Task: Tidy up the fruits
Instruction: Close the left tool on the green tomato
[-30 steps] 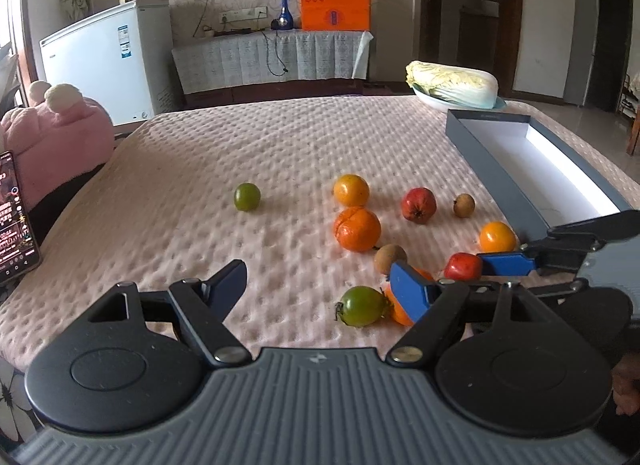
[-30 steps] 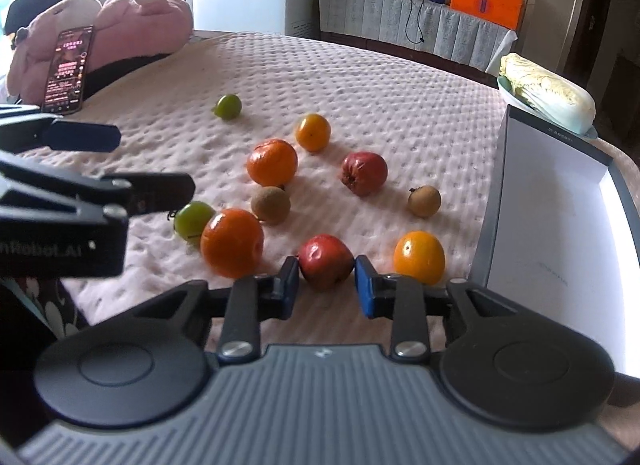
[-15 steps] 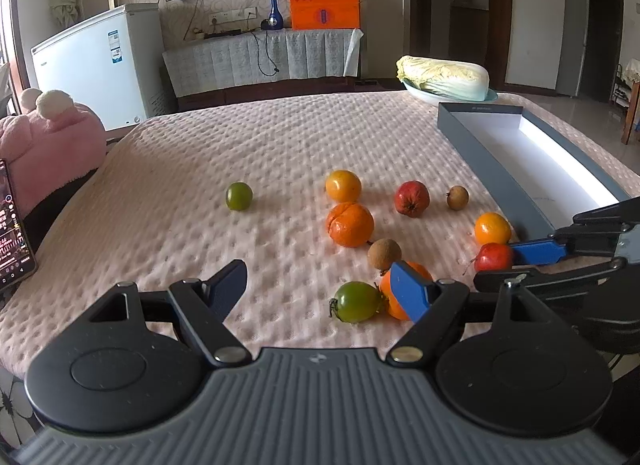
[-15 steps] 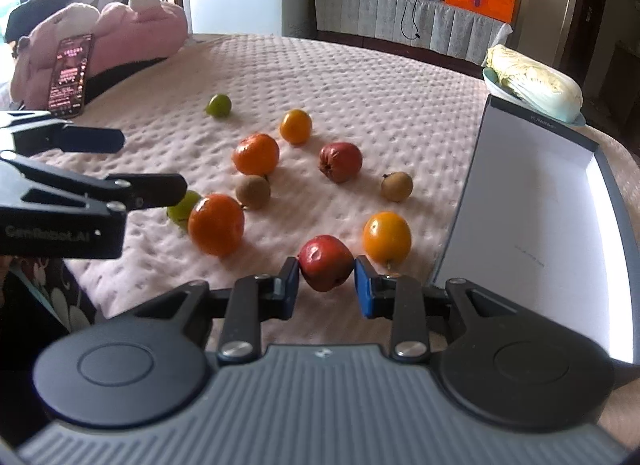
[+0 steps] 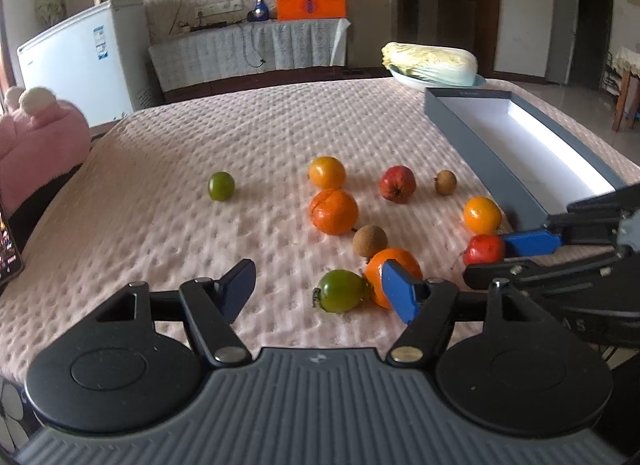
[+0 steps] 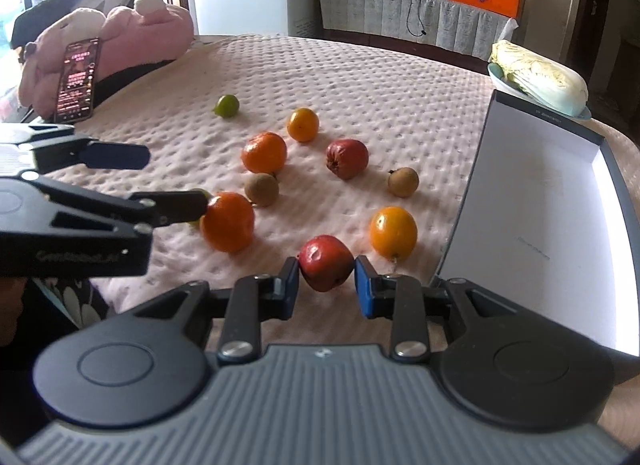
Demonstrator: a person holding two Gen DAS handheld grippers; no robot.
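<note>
Several fruits lie on the pink bedspread (image 5: pixel 168 233). My right gripper (image 6: pixel 326 283) is shut on a red fruit (image 6: pixel 326 263) and holds it above the cover; the same fruit shows in the left wrist view (image 5: pixel 484 249). My left gripper (image 5: pixel 320 293) is open and empty, its right finger just in front of an orange (image 5: pixel 394 271) with a green tomato (image 5: pixel 340 291) beside it. A grey box with a white inside (image 5: pixel 516 137) lies at the right, also in the right wrist view (image 6: pixel 548 225).
Other fruits: a green lime (image 5: pixel 221 185), two oranges (image 5: pixel 334 211) (image 5: pixel 327 172), a red fruit (image 5: pixel 397 184), two brown fruits (image 5: pixel 370 240) (image 5: pixel 445 181), a yellow-orange one (image 5: pixel 482 215). A cabbage on a plate (image 5: pixel 432 63) sits behind the box. A pink plush (image 6: pixel 120 25) and phone (image 6: pixel 78 81) lie at the left.
My right gripper has lifted the red fruit off the cover and drawn back a little. My left gripper stays open, also pulled back slightly.
</note>
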